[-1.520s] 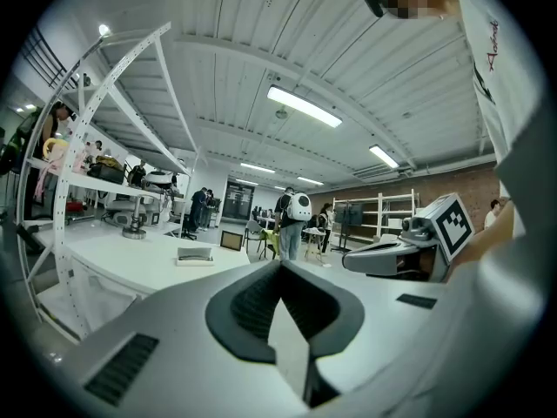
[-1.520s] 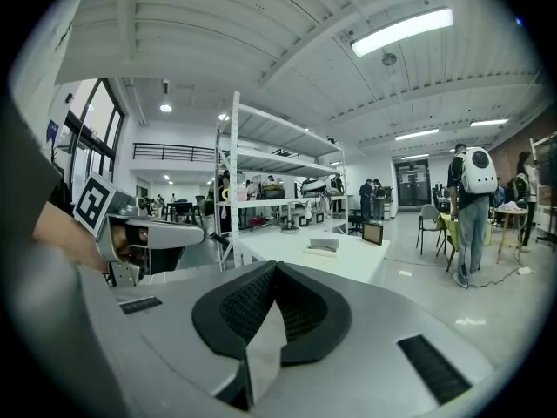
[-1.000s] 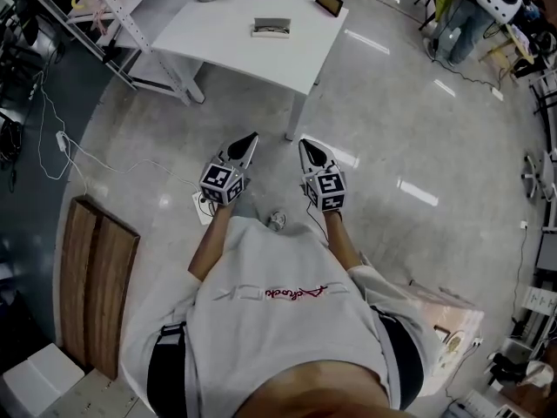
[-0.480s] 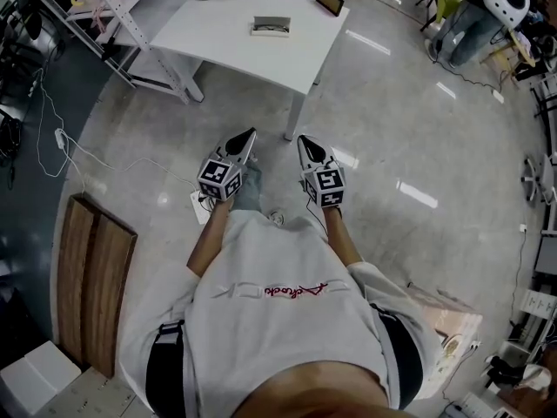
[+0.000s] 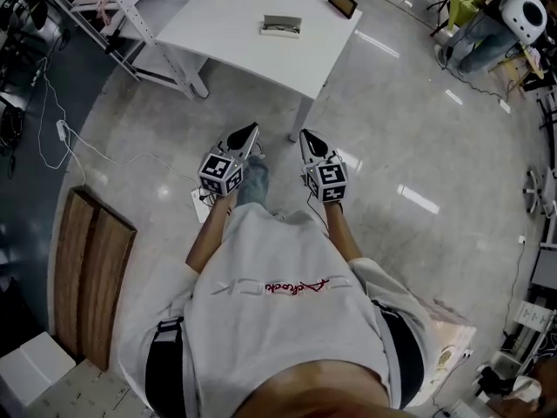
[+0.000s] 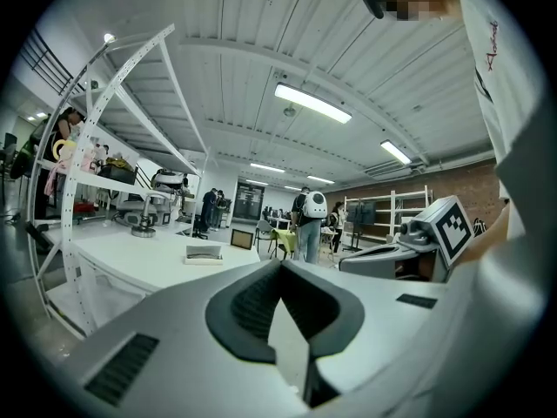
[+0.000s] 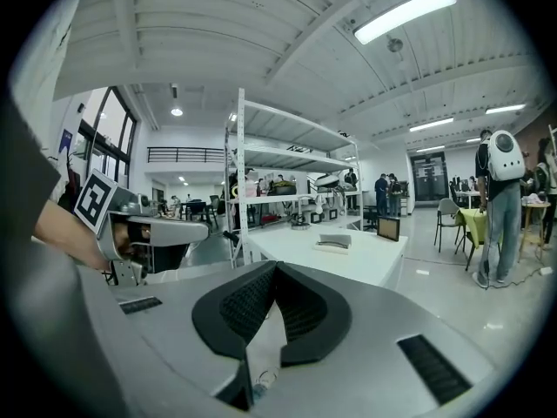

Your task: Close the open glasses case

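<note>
Head view: the open case [image 5: 281, 26] is seen on the white desk [image 5: 228, 35], well apart from the left tongs [image 5: 251, 131] and right tongs [image 5: 305, 135]. Both are held clenched and empty over the floor.

Left gripper view: a rack [image 6: 96, 159] is shown beside the desk.

Right gripper view: a small frame [image 7: 388, 227] is seen near the case. It could probably be knocked, or the case shoved, by a hasty reach.
</note>
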{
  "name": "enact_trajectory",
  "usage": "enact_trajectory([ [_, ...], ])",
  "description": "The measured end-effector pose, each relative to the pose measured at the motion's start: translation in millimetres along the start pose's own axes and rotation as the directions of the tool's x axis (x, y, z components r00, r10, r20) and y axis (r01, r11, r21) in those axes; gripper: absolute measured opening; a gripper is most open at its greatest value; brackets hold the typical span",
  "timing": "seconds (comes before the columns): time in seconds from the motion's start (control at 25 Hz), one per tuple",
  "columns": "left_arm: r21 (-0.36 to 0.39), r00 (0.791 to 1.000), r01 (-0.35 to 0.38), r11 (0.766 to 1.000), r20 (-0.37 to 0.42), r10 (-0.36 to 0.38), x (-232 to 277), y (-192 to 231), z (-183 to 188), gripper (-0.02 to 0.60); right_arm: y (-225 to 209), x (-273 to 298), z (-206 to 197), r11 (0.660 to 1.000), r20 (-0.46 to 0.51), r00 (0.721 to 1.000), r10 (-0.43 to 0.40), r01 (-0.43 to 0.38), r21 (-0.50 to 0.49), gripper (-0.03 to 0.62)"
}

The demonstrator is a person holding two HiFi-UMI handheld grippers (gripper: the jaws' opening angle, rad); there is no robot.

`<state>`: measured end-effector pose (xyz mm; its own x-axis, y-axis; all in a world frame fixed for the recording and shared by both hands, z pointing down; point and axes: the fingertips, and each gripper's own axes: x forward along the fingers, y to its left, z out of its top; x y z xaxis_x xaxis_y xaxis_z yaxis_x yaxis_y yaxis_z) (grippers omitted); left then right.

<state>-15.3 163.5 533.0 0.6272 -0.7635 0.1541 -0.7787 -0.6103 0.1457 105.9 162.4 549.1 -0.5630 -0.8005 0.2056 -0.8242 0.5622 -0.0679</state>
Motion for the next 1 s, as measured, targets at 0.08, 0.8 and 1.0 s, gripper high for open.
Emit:
enact_trajectory([
  [0.08,-0.008,1.0,-0.006,1.0,-0.001,0.006,3,9,-4,0.028,1,10,-1,1.0,-0.005,1.0,0.007,-0.007,-0.002,0.021],
  [0.8,-0.07,1.0,0.006,0.998,-0.004,-0.006,86,104,7,0.028,-46,126,12,1.0,-0.063,0.998,0.016,-0.016,-0.003,0.021],
  [1.0,-0.084,1.0,0.011,0.996,-0.006,-0.012,105,137,16,0.028,-54,163,26,1.0,-0.068,0.998,0.012,-0.013,-0.011,0.021],
])
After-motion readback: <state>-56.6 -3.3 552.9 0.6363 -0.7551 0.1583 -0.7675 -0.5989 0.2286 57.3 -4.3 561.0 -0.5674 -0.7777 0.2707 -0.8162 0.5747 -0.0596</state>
